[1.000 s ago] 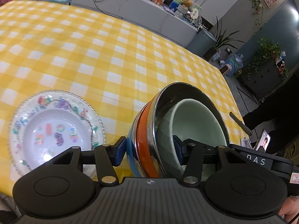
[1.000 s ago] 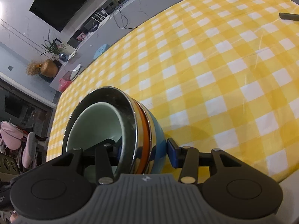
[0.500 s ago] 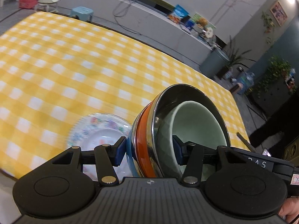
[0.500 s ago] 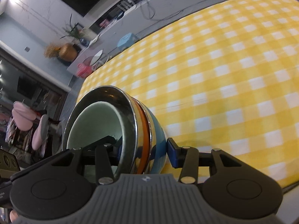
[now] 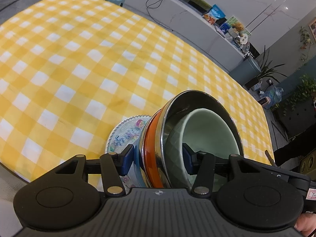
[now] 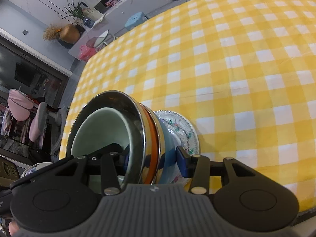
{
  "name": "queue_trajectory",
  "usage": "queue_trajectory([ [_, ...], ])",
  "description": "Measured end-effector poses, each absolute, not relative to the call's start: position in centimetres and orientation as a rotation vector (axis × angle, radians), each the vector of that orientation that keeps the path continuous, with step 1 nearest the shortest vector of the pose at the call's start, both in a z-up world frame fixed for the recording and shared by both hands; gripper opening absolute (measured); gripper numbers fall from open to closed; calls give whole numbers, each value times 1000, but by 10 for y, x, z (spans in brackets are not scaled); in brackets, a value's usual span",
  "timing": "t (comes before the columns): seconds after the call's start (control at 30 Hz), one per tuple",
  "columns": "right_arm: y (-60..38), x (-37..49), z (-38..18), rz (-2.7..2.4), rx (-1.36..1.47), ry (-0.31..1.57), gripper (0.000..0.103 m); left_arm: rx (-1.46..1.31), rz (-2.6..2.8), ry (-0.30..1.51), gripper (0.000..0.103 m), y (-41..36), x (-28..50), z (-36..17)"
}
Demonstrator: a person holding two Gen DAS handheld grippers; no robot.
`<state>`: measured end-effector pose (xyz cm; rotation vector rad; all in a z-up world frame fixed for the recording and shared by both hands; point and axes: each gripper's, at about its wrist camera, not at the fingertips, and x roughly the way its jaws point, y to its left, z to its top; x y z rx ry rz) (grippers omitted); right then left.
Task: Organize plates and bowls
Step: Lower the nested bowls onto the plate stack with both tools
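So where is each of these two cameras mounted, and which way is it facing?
Left wrist: on the left gripper, looking down its fingers at the bowl stack; a fingertip shows.
Right wrist: on the right gripper, facing the same stack from the opposite rim.
Shared: the stack, patterned plate, checked tablecloth.

Home living and dining room, table (image 5: 83, 63) under a yellow checked cloth, long pale counter (image 5: 177, 17) at 12 o'clock with snack bags (image 5: 214, 15) and cables, potted plants (image 5: 266, 69) at 2 o'clock, small blue stool (image 6: 136, 20), gold vase (image 6: 69, 33) at 10 o'clock.
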<state>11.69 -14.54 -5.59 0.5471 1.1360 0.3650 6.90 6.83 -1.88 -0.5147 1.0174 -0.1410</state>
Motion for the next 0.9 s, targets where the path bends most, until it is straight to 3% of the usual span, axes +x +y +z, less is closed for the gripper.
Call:
queue_trajectory([
  [0.9,-142,125,-68,347,533,1153,46,-503,-129,1036,56,71,80,-34],
])
